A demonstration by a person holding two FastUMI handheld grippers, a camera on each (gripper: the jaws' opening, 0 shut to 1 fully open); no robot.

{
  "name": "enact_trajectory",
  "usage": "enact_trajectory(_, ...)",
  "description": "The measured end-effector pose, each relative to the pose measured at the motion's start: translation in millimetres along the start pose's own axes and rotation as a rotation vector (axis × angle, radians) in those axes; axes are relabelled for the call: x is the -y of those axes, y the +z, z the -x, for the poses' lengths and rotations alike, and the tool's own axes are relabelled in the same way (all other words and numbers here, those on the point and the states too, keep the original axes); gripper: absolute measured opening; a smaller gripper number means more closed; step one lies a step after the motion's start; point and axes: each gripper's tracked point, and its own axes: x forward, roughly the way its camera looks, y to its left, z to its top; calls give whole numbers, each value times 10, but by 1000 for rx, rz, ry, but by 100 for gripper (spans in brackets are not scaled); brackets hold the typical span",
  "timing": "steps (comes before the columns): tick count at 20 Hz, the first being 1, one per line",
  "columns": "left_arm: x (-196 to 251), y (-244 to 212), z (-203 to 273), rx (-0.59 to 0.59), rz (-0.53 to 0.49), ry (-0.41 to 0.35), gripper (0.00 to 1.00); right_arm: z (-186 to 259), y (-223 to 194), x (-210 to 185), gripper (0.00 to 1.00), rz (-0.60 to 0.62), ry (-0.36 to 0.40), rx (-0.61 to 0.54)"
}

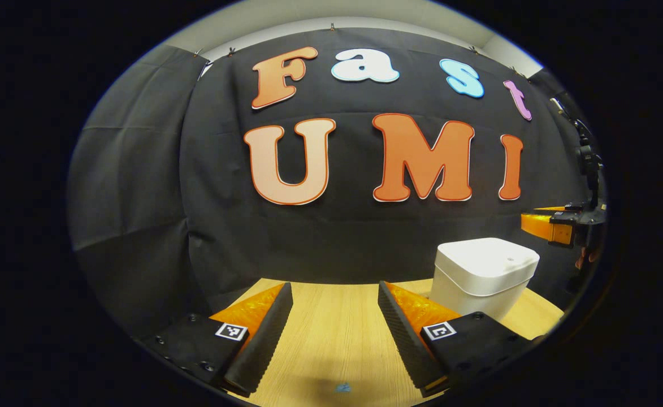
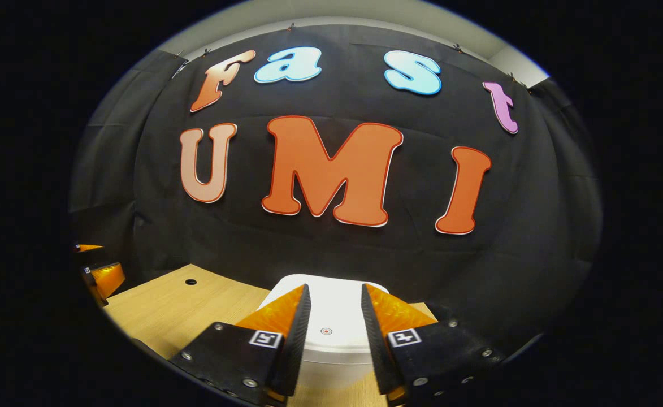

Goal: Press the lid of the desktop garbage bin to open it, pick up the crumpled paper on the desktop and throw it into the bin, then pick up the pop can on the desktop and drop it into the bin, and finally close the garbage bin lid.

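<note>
Bin is sitting lid-down on the surface; right tool is hovering above its lid, fingers apart. Left tool is waiting beside the bin, likewise spread. Any lid press: aim squarely, push straight down.

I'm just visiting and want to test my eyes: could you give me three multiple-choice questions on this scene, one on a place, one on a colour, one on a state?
1. In the right gripper view, where is the right gripper?
A. above the bin's lid
B. under the table
C. beside a cup

2. What colour is the garbage bin?
A. green
B. white
C. red

3. How is the bin's lid?
A. lifted wide open
B. removed
C. down, closed

Answers:
1 A: the lid lies between and below its two spread fingers.
2 B: the body and lid are both white on the wooden table.
3 C: in the left gripper view the lid sits flat on the body.
</note>
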Motion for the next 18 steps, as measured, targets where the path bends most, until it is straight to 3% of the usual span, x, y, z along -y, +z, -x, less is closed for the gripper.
enact_trajectory(2, -37, 0, 34, -2, -5, 13, 97, -45, -15, -23, 37, -3, 15, -12)
enact_trajectory(3, -62, -17, 57, -5, -14, 23, 97, -59, -41, 7, 25, -6, 10, -21)
enact_trajectory(5, -137, -58, 95, -15, -30, 50, 97, -92, -74, 46, 11, -21, -1, -29)
enact_trajectory(7, -166, -96, 143, -22, -23, 66, 97, -124, -114, 50, 2, -32, 8, -41)
enact_trajectory(10, -245, -113, 201, -27, -34, 99, 97, -179, -210, 123, 1, -42, -2, -80)
enact_trajectory(18, -413, -272, 368, -68, -12, 164, 96, -298, -519, -30, 1, -10, 77, -177)
